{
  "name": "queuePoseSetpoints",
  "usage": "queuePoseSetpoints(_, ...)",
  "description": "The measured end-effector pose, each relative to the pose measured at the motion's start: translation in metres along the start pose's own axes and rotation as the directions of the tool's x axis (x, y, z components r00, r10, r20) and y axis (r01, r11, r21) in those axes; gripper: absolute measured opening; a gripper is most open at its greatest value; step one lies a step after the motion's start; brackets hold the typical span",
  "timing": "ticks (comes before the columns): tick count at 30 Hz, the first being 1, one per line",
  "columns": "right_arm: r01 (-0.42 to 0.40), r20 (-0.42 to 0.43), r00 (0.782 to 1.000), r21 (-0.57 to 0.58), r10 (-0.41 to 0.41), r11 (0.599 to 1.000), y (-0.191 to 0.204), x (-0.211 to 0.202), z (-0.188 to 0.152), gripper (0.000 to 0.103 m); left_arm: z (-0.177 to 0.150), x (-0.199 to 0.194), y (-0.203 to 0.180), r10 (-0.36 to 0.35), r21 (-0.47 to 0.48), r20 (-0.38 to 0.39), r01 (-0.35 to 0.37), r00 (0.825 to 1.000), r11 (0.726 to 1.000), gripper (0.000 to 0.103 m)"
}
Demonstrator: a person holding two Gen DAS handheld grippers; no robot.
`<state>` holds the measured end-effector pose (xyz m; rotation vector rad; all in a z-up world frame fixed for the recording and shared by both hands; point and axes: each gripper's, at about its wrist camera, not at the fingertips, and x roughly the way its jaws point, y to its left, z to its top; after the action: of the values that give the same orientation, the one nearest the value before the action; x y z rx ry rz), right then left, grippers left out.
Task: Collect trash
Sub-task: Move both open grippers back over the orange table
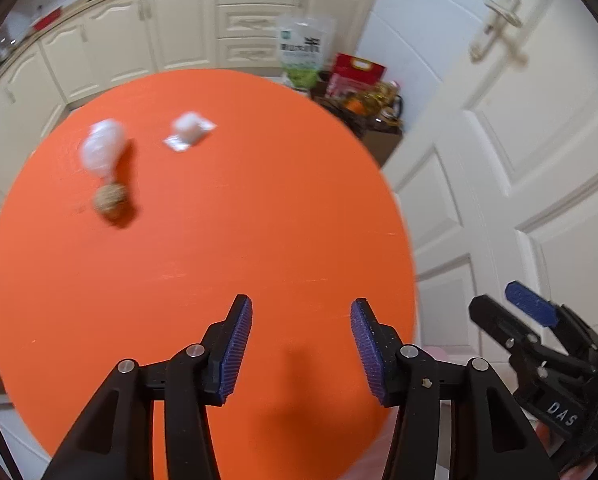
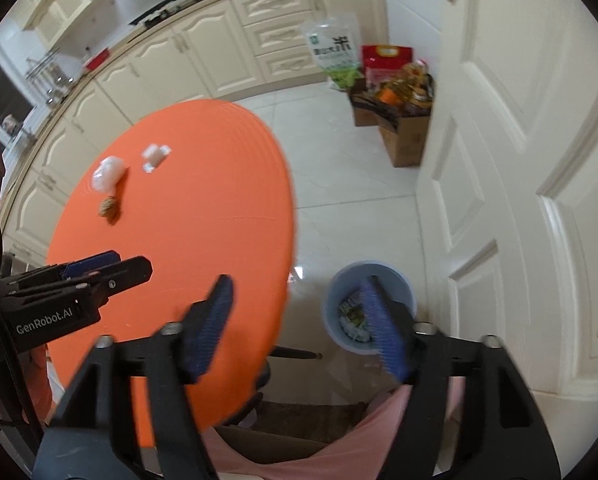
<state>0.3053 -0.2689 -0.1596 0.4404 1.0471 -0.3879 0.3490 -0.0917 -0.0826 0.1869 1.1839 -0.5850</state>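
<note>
Worktop: we see a round orange worktop (image 1: 227,248) filling most of the left wrist view; in the right wrist view only its right half shows, with white floor tiles beyond its edge.

Bin: a pale blue bin (image 2: 341,292) stands on the floor just off the worktop's right edge, directly under the right fingers, with wrappers already lying in it.

Left gripper (image 1: 301,346): we hold it over the near part of the worktop, pointing steeply down; its fingers stand open with nothing between them.

Right gripper (image 2: 299,324): it hangs past the worktop's edge, above the bin; its fingers stand wide apart and empty.

Plastic bag: a crumpled clear plastic bag (image 1: 101,148) lies on the far left of the worktop, well apart from both grippers, its long axis running from far to near.

White wrapper: a small white wrapper (image 1: 190,131) lies flat to the right of the bag, near it but not touching, equally far from us.

Walnut: a brown walnut (image 1: 111,200) sits at the near tip of the bag, apparently touching it; blur keeps us from being sure.

Key relation: all three pieces lie ahead and to the left of the left fingers, across bare worktop. We judge the left hand the nearer one, with the walnut its closest piece.
</note>
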Motion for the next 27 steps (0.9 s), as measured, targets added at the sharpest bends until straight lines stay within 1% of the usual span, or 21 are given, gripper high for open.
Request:
queuePoseSetpoints(4, -0.026, -0.018, 1.0, -0.054, 0.025, 0.998, 0.033, 0.008, 0.006, 0.07, -0.007, -0.016, 0.042, 0.021, -0.073, 0.018, -0.019, 1.0, 0.997, 0.05)
queuePoseSetpoints(5, -0.031, -0.024, 0.999, -0.07, 0.029, 0.997, 0.044, 0.011, 0.009, 0.073, -0.008, -0.02, 0.052, 0.022, -0.087, 0.02, -0.021, 1.0, 0.996, 0.05)
queuePoseSetpoints(6, -0.033, -0.025, 0.999, -0.081, 0.031, 0.996, 0.05, 0.013, 0.01, 0.078, -0.01, -0.024, 0.065, 0.021, -0.111, 0.02, -0.019, 1.0, 0.994, 0.052)
queuePoseSetpoints(8, -0.031, -0.019, 0.999, -0.107, 0.029, 0.994, 0.067, 0.017, 0.015, 0.081, -0.009, -0.028, 0.087, 0.014, -0.149, 0.015, -0.012, 1.0, 0.989, 0.054)
queuePoseSetpoints(12, -0.033, -0.039, 0.999, -0.168, 0.027, 0.985, 0.101, 0.03, 0.026, 0.081, -0.009, -0.037, 0.128, 0.039, -0.221, 0.021, -0.033, 0.999, 0.975, 0.056)
queuePoseSetpoints(14, -0.039, -0.053, 0.998, -0.188, 0.03, 0.981, 0.115, 0.038, 0.032, 0.081, -0.008, -0.039, 0.144, 0.036, -0.252, 0.02, -0.03, 0.999, 0.967, 0.057)
queuePoseSetpoints(18, -0.05, -0.08, 0.996, -0.212, 0.034, 0.976, 0.139, 0.056, 0.046, 0.081, -0.005, -0.042, 0.17, 0.022, -0.31, 0.028, -0.012, 0.999, 0.951, 0.059)
queuePoseSetpoints(20, -0.064, -0.096, 0.994, -0.212, 0.044, 0.975, 0.145, 0.064, 0.05, 0.081, 0.0, -0.042, 0.174, 0.015, -0.324, 0.034, -0.003, 0.999, 0.946, 0.061)
queuePoseSetpoints(23, -0.074, -0.12, 0.992, -0.217, 0.049, 0.973, 0.15, 0.078, 0.055, 0.081, 0.011, -0.039, 0.186, -0.017, -0.342, 0.036, 0.029, 0.999, 0.939, 0.061)
queuePoseSetpoints(25, -0.076, -0.133, 0.99, -0.223, 0.046, 0.972, 0.153, 0.086, 0.059, 0.081, 0.022, -0.033, 0.193, -0.021, -0.371, 0.036, 0.033, 0.999, 0.928, 0.063)
queuePoseSetpoints(26, -0.079, -0.14, 0.989, -0.225, 0.048, 0.971, 0.154, 0.089, 0.061, 0.081, 0.027, -0.03, 0.194, -0.017, -0.381, 0.035, 0.029, 0.999, 0.924, 0.067)
queuePoseSetpoints(27, -0.083, -0.145, 0.988, -0.224, 0.051, 0.971, 0.154, 0.092, 0.062, 0.081, 0.031, -0.026, 0.196, -0.019, -0.382, 0.033, 0.03, 0.999, 0.924, 0.068)
